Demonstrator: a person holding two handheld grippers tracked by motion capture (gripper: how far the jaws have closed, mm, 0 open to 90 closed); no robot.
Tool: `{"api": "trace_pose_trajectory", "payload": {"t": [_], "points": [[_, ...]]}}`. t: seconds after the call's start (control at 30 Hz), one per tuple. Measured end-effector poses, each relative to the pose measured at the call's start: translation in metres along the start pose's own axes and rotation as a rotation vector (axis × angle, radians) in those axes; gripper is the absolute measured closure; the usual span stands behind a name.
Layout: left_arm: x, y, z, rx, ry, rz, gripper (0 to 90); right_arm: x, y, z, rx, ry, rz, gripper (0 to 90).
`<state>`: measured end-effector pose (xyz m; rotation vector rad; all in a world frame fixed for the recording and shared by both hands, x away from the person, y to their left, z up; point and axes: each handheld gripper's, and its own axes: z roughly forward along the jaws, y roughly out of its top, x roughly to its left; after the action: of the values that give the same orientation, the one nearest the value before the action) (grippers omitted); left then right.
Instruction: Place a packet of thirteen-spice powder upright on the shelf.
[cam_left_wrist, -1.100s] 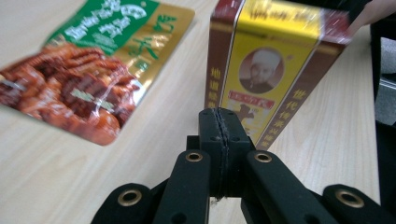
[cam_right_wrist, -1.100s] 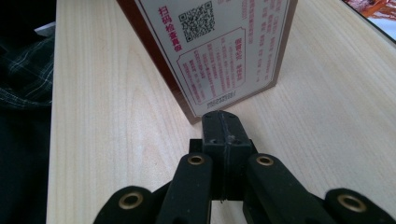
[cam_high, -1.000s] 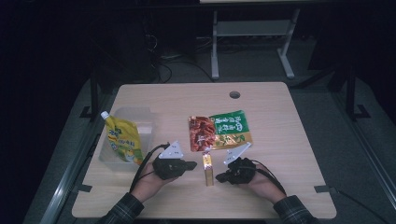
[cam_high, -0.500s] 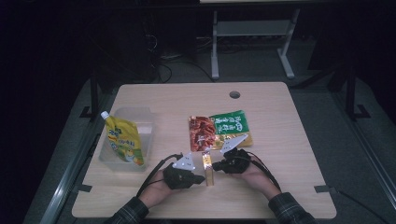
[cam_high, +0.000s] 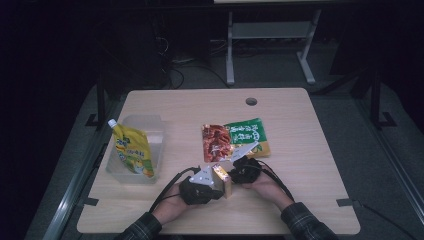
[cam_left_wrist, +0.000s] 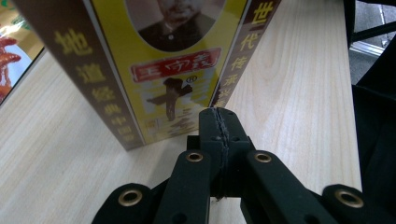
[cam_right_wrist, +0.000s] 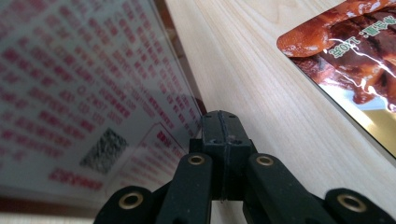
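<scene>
Box (cam_high: 223, 180) stands between left gripper (cam_high: 212, 182) and right gripper (cam_high: 235, 172), both closed, empty.

Tabletop (cam_high: 300, 130): pale wood grain, with a round dark hole (cam_high: 251, 101) near its far edge. On it at my left stood a clear plastic tub (cam_high: 147, 127) with a yellow spouted pouch (cam_high: 131, 150) leaning in it. Near the middle lay a flat red snack packet (cam_high: 216, 141), touching a green packet (cam_high: 250, 134) on its right. A small yellow-and-brown carton (cam_high: 223, 178) stood upright at the near edge, just before the red packet.
</scene>
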<state>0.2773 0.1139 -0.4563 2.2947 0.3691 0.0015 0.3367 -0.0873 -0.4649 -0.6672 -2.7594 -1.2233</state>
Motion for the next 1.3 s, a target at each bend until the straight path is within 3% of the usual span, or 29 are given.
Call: {"api": "trace_pose_trajectory", "payload": {"t": [0.2, 0.3, 0.5, 0.6, 0.67, 0.73, 0.93, 1.13, 1.3], "points": [[-0.001, 0.003, 0.002, -0.023, 0.007, -0.004, 89.7, 0.000, 0.004, 0.004, -0.010, 0.027, 0.015, 89.9], [0.000, 0.003, 0.002, -0.030, 0.014, -0.010, 89.7, -0.001, 0.006, 0.004, -0.007, 0.015, -0.001, 90.0], [0.001, 0.003, -0.004, -0.022, 0.013, 0.000, 89.6, -0.003, 0.005, -0.001, -0.016, -0.003, 0.013, 89.9], [0.000, 0.001, -0.010, -0.035, 0.003, -0.025, 86.7, -0.006, 0.003, -0.011, -0.021, -0.033, 0.041, 81.2], [0.000, 0.000, -0.014, -0.033, -0.002, -0.031, 85.5, -0.007, 0.002, -0.013, -0.027, -0.044, 0.033, 78.0], [0.002, -0.002, -0.020, -0.029, 0.004, -0.030, 79.7, -0.007, -0.003, -0.024, -0.034, -0.063, 0.071, 68.1], [0.005, -0.013, -0.043, -0.025, 0.032, -0.069, 65.8, 0.000, -0.019, -0.049, -0.019, -0.137, 0.104, 52.7], [0.000, -0.027, -0.055, 0.001, 0.045, -0.092, 48.2, 0.010, -0.031, -0.073, -0.064, -0.191, 0.151, 46.4], [-0.004, -0.042, -0.067, 0.026, 0.051, -0.114, 40.9, 0.022, -0.036, -0.085, -0.099, -0.229, 0.148, 44.1]]}}
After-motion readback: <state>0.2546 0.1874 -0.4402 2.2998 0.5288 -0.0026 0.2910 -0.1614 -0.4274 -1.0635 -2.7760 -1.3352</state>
